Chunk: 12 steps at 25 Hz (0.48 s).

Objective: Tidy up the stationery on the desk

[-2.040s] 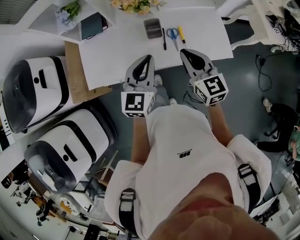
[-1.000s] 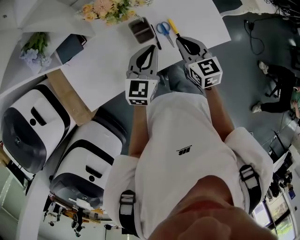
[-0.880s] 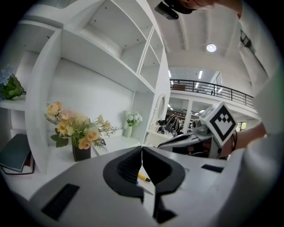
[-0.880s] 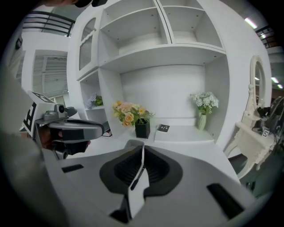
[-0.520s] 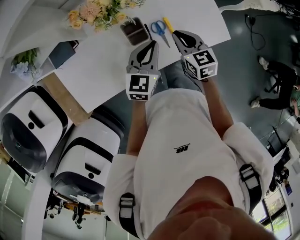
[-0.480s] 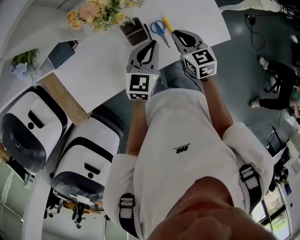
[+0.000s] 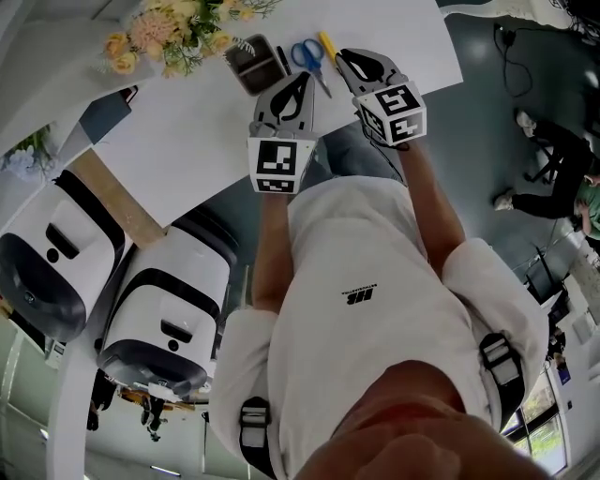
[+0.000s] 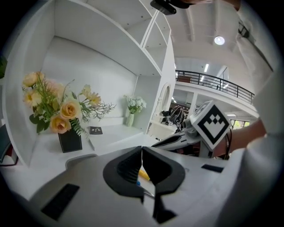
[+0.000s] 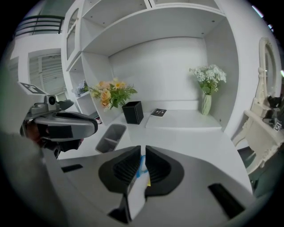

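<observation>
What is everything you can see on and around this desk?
Desk: one, white, top of head view.
Tray: one, grey, on desk.
Pen: one, black, right of tray.
Scissors: one, blue handles, right of pen.
Yellow tool: one, yellow, right of scissors.
Bouquet: one, peach-yellow, left of tray.
Notebook: one, dark, far left.
Machines: two, white-black, floor at left.
Person: one, dark clothes, floor at right.
Left gripper: one, grey, jaws shut, empty.
Right gripper: one, grey, jaws just been opening, narrow gap, nothing between.

The head view looks steeply down onto the counter. Cameras on the left gripper and right gripper look low and close toward the shelves. All see the flowers.
</observation>
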Motion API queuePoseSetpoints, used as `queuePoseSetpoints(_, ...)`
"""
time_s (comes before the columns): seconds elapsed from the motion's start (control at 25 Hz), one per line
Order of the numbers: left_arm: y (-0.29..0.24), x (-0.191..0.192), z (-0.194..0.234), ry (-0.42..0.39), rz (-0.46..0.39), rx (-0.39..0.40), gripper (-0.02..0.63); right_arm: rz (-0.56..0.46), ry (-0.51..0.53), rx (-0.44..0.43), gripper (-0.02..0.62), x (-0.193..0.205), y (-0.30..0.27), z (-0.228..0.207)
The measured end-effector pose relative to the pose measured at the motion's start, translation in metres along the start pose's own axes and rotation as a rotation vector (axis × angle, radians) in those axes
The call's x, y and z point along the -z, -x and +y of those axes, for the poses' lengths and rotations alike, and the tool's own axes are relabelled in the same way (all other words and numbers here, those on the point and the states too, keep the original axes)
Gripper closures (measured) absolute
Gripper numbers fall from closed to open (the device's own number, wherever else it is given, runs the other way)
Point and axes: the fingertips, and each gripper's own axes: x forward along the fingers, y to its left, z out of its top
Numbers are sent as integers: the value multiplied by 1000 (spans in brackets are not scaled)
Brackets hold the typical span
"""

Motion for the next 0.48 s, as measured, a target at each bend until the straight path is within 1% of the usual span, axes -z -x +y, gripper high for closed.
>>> queuePoseSetpoints(0.24, -20, 12, 3, 3, 31, 5, 606, 40, 1, -15, 580, 14, -21, -12)
queuePoseSetpoints(0.48, -35, 20, 7, 9, 59, 3, 606, 83, -7, -28, 564, 25, -42, -19)
